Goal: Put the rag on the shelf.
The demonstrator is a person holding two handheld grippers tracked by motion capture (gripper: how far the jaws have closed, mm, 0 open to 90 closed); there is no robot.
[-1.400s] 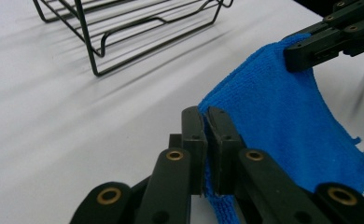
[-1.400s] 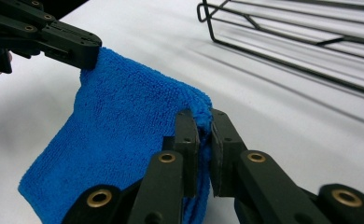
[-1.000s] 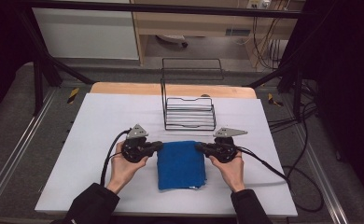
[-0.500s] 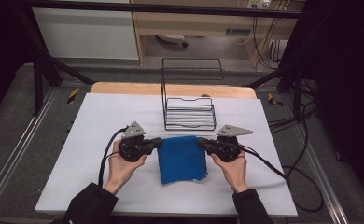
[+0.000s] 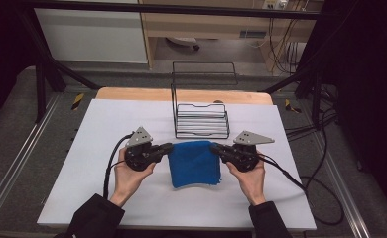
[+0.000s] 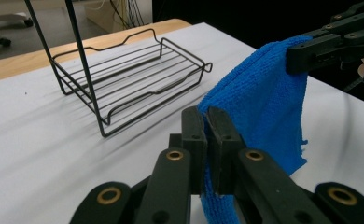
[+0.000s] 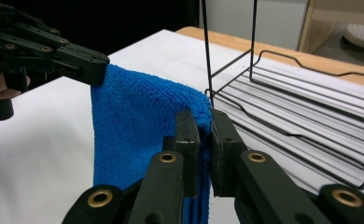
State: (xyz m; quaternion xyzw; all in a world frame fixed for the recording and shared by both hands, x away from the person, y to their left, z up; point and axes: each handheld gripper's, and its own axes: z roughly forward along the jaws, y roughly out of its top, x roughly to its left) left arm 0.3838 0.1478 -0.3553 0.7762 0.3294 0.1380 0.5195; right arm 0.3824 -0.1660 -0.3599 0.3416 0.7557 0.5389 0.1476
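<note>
White table (image 5: 82, 148); wire rack (image 5: 201, 121) just beyond blue cloth (image 5: 194, 163); left gripper (image 5: 167, 147), right gripper (image 5: 215, 147) both clamped on its upper corners

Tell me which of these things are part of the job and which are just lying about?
In use:
- blue cloth, hanging
- left tongs, clamped on one top corner
- right tongs, clamped on the other

Lying about:
- wire rack, beyond the cloth
- cables at the table's right
</note>
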